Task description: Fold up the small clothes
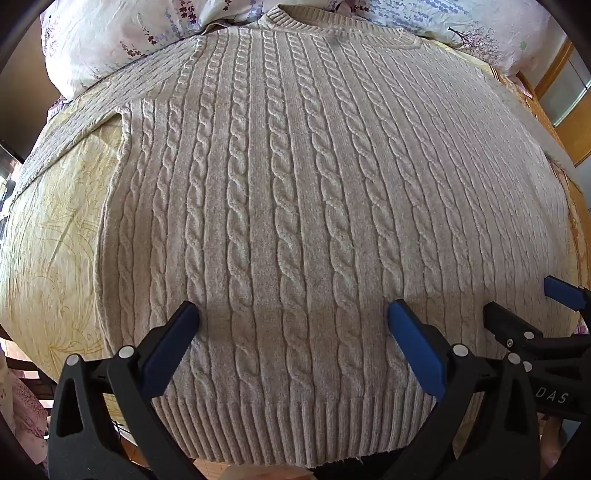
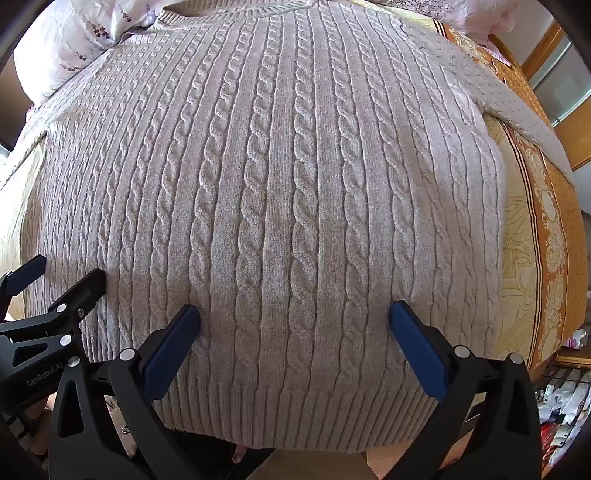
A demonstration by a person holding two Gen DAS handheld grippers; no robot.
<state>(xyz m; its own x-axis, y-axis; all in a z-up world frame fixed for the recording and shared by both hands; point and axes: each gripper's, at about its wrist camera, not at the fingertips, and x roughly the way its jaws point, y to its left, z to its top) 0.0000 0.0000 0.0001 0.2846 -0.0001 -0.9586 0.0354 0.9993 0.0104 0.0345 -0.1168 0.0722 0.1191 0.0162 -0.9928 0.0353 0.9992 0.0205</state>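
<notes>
Beige cable-knit wool fills both views: a pale cream-beige cable-knit sweater [image 1: 295, 206] lies spread flat, front up, on a bed covered by a yellow floral-patterned sheet [image 1: 55, 240], its ribbed hem nearest the claws and its ribbed collar [image 1: 306, 18] far away against a white pillow printed with purple flowers [image 1: 110, 40]. Its long axis runs straight away from both claws. Farthest left, one sleeve [image 1: 74, 122] stretches out sideways across the sheet. The left claw [image 1: 293, 317] hovers wide open over the left half of the hem, gripping nothing; whether its blue pads touch the knit I cannot tell. Just beside it, the right claw [image 2: 294, 317] is equally spread and empty above the right half, and the other sleeve [image 2: 517, 110] reaches out toward the orange patterned border [image 2: 554, 229] of the bed. Both stand level with the hem, so neither is nearer; a lengthwise fold probably starts by pinching that ribbed edge.
</notes>
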